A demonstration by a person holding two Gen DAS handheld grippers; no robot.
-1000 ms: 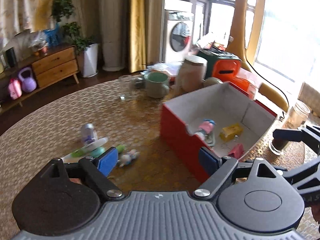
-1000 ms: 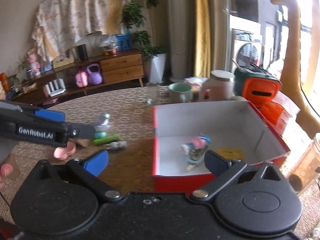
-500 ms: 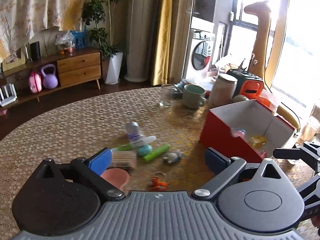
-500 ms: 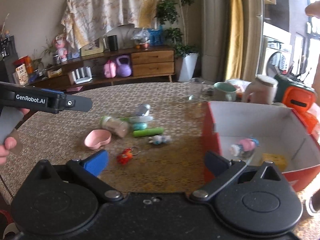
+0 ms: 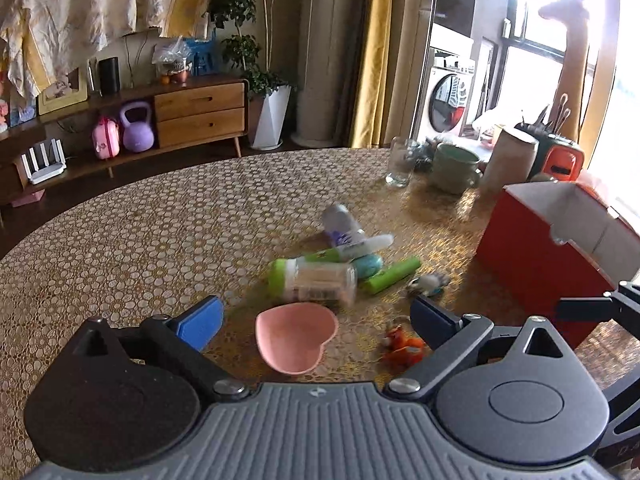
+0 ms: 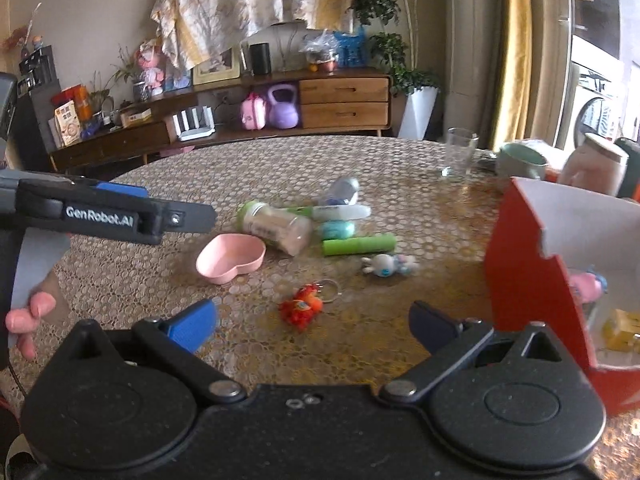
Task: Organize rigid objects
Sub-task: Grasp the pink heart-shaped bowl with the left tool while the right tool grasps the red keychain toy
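A pile of small objects lies mid-table: a pink heart-shaped dish [image 5: 295,337] [image 6: 231,258], a green-capped jar [image 5: 313,279] [image 6: 274,228], a green tube [image 5: 393,275] [image 6: 359,245], a teal egg shape [image 5: 367,266], a white bunny toy [image 6: 387,265] and a red keychain figure [image 5: 403,348] [image 6: 301,308]. The red box [image 5: 536,258] [image 6: 532,280] stands at the right with a pink figure [image 6: 586,282] and a yellow block [image 6: 620,330] inside. My left gripper [image 5: 316,320] is open and empty, just above the dish. My right gripper [image 6: 312,326] is open and empty, near the keychain.
A drinking glass [image 5: 400,162], a green mug [image 5: 454,168] and a tall canister [image 5: 508,160] stand at the table's far right. A silver can [image 5: 342,224] and a white tube [image 5: 362,246] lie behind the pile. The left gripper's side shows in the right view [image 6: 104,214].
Both grippers have swung left, away from the red box and over the pile of loose objects. Both stay open and empty.
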